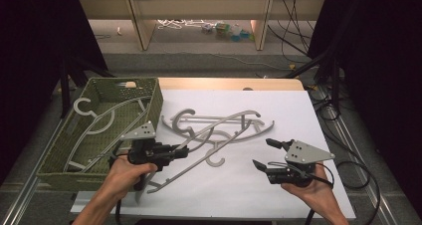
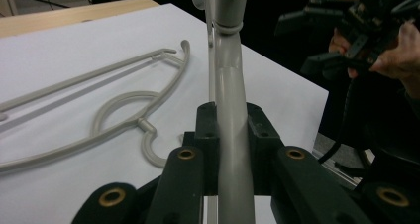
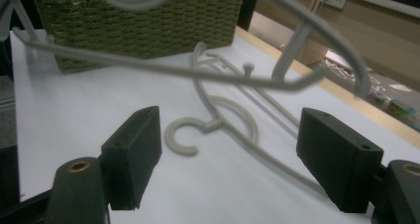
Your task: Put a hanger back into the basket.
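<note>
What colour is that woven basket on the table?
Olive green; the basket shows best in the right gripper view.

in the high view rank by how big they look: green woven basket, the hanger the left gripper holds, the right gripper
1. green woven basket
2. held hanger, clamped in the left gripper
3. right gripper, jaws open and empty
</note>
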Demonstrator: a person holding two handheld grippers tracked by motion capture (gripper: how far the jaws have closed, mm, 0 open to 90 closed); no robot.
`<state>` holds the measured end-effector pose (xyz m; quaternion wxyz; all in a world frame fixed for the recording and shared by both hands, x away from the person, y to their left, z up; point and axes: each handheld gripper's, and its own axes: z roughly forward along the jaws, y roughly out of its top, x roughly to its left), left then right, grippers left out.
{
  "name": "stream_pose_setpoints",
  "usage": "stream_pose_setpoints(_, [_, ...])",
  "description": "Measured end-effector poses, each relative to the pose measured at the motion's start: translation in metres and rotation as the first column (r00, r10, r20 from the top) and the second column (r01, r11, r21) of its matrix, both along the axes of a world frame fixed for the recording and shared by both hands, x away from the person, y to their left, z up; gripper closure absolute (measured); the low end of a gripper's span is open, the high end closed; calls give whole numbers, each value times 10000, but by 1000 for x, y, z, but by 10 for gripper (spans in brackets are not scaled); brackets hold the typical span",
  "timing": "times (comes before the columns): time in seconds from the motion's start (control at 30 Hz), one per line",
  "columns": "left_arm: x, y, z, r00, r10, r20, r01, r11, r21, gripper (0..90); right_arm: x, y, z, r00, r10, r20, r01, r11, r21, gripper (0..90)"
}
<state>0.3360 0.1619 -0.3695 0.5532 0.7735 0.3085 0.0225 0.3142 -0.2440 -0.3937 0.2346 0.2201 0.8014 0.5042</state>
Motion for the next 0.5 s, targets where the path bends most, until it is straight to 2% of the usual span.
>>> stream_pose_setpoints(0.07, [-3,6,7,9999,115,109,-116,9999,57,793,-4,-2,-5,10000,-30,-62,30,10000,61,261])
stream_pose_setpoints(0.23, [-4,22,20,9989,429,182,-423,9985,-342,793,-9,-4,-18,9985,-312,-446,326,9990,307,233])
stream_pose_setpoints(0.3, [-4,28,25,9982,559,195,-552,9978,-367,793,-10,-5,-22,9978,-482,-465,504,9976,470,226])
stream_pose_setpoints(0.37, [-3,35,29,9974,710,125,-704,9965,-452,793,-12,-5,-25,9964,-521,-670,559,9969,555,217])
stream_pose_setpoints(0.5, [-2,50,39,9943,1048,218,-1033,9926,-639,793,-13,-6,-29,9962,-610,-617,640,9968,478,207])
